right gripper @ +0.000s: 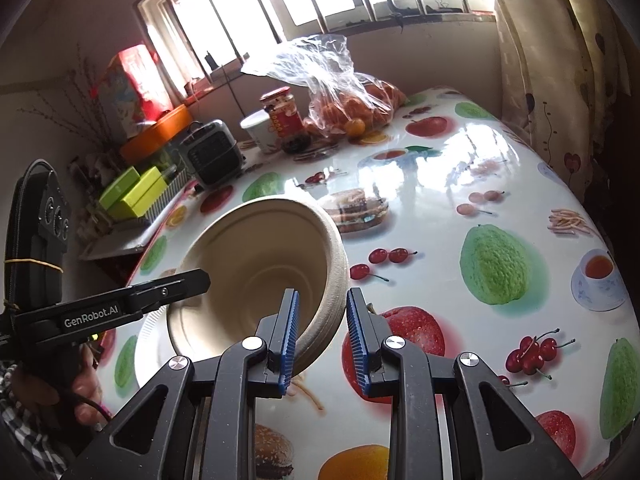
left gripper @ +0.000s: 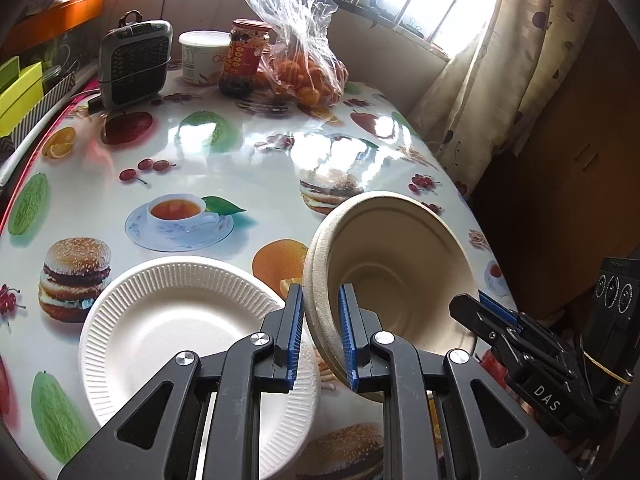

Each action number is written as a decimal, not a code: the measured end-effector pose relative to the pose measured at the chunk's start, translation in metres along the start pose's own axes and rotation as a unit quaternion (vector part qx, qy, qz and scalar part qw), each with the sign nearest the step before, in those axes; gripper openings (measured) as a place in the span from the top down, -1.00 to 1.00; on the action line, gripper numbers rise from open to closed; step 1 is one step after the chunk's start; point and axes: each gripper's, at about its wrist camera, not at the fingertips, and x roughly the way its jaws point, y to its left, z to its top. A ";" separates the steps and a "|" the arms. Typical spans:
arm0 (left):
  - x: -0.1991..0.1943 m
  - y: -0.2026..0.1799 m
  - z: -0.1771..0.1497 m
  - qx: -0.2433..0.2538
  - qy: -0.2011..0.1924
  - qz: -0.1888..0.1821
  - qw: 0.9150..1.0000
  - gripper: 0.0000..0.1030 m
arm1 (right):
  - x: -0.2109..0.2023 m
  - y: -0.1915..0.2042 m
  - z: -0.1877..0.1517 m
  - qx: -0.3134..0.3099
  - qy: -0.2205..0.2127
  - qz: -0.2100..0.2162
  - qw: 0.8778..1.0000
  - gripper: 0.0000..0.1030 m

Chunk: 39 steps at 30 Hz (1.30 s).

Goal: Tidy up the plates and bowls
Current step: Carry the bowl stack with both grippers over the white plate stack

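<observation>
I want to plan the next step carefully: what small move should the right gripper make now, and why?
Probably close the right gripper on the rim of the bowl stack. The rim sits between its jaws with a gap on one side, while the left gripper alone pinches the tilted stack above the white plate.

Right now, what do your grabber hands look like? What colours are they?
Both are black plastic with silver screws and ridged blue pads on two flat fingers. The left gripper says GenRobot.AI in white on its side. The right gripper says DAS. Each carries a black box with round lenses, strapped by a yellow rubber band. A checked sleeve shows by the person's left hand.
</observation>
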 end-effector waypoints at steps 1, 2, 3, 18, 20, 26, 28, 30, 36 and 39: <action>-0.002 0.003 -0.001 -0.003 -0.002 0.001 1.000 0.64 | 0.001 0.003 -0.001 -0.003 0.001 0.002 1.000 0.54; -0.005 0.006 -0.002 -0.006 -0.003 0.002 1.000 0.64 | 0.002 0.006 -0.001 -0.005 0.002 0.004 1.000 0.54; -0.007 0.008 -0.003 -0.007 -0.005 0.004 1.000 0.64 | 0.003 0.009 -0.001 -0.008 0.002 0.006 1.000 0.54; -0.030 0.050 -0.019 -0.040 -0.019 0.036 0.998 0.64 | 0.024 0.052 -0.009 -0.037 0.022 0.040 0.998 0.54; -0.032 0.054 -0.021 -0.044 -0.021 0.038 0.998 0.64 | 0.027 0.057 -0.010 -0.040 0.026 0.043 0.998 0.54; -0.040 0.068 -0.025 -0.058 -0.024 0.049 0.997 0.64 | 0.035 0.070 -0.012 -0.051 0.035 0.055 0.997 0.54; -0.042 0.072 -0.026 -0.063 -0.025 0.052 0.996 0.64 | 0.039 0.075 -0.012 -0.054 0.038 0.058 0.996 0.54; -0.044 0.075 -0.027 -0.065 -0.027 0.054 0.996 0.64 | 0.042 0.078 -0.012 -0.056 0.041 0.060 0.996 0.54; -0.050 0.087 -0.032 -0.073 -0.030 0.064 0.995 0.64 | 0.052 0.088 -0.015 -0.062 0.052 0.072 0.994 0.54; -0.051 0.094 -0.035 -0.081 -0.030 0.067 0.994 0.64 | 0.056 0.093 -0.016 -0.068 0.056 0.076 0.993 0.54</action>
